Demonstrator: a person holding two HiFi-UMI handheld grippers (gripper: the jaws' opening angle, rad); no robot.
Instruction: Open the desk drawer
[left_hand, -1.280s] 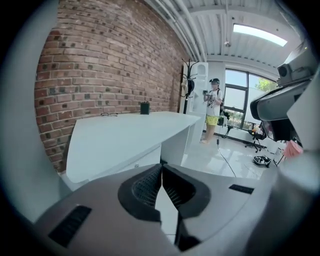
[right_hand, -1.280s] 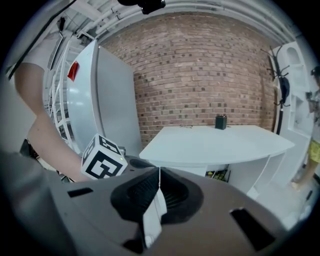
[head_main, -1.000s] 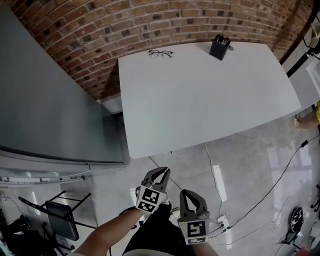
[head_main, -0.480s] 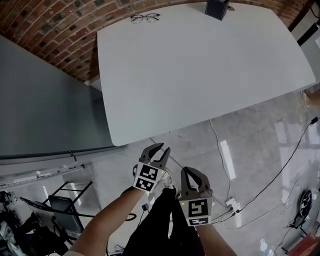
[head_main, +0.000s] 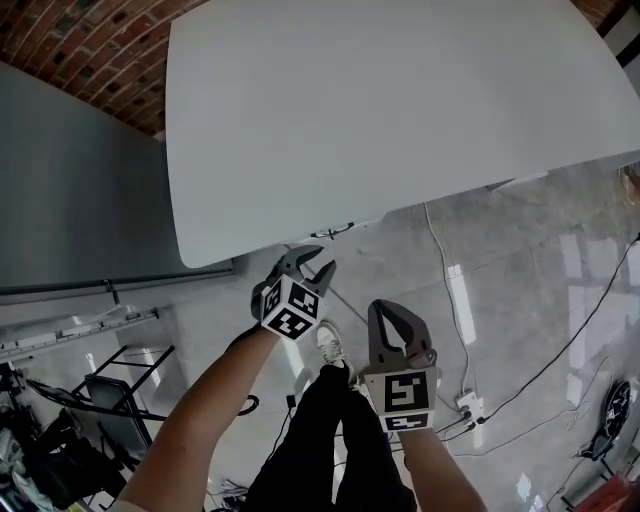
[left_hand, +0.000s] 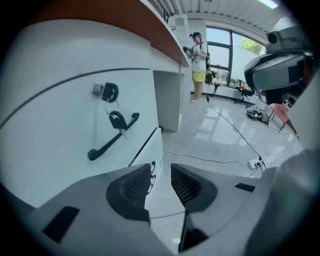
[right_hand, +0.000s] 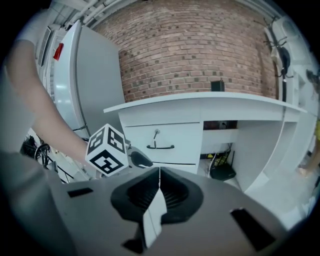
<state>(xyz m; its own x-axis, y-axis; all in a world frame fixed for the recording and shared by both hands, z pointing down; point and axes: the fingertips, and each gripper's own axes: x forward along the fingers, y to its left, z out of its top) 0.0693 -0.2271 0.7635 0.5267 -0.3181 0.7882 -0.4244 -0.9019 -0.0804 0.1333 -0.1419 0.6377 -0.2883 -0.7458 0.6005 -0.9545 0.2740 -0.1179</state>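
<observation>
The white desk (head_main: 400, 100) fills the top of the head view. Its drawer front (left_hand: 55, 135) is close in the left gripper view, with a black bar handle (left_hand: 112, 139) and a key in the lock (left_hand: 103, 90) above it. My left gripper (head_main: 305, 265) hangs just below the desk's front edge, short of the handle; its jaws have just been opening and hold nothing. My right gripper (head_main: 392, 312) is lower and to the right, shut and empty. From the right gripper view the drawer (right_hand: 162, 135) and its handle (right_hand: 160, 147) lie straight ahead, farther off.
A tall grey cabinet (head_main: 80, 180) stands left of the desk. Cables and a power strip (head_main: 465, 404) lie on the glossy floor. A black box (right_hand: 222, 172) sits under the desk and a pen holder (right_hand: 216, 86) on top. A person (left_hand: 199, 60) stands far off.
Both grippers have dropped toward the desk's front, and the desk now fills more of the head view. The left jaws went from nearly shut to open.
</observation>
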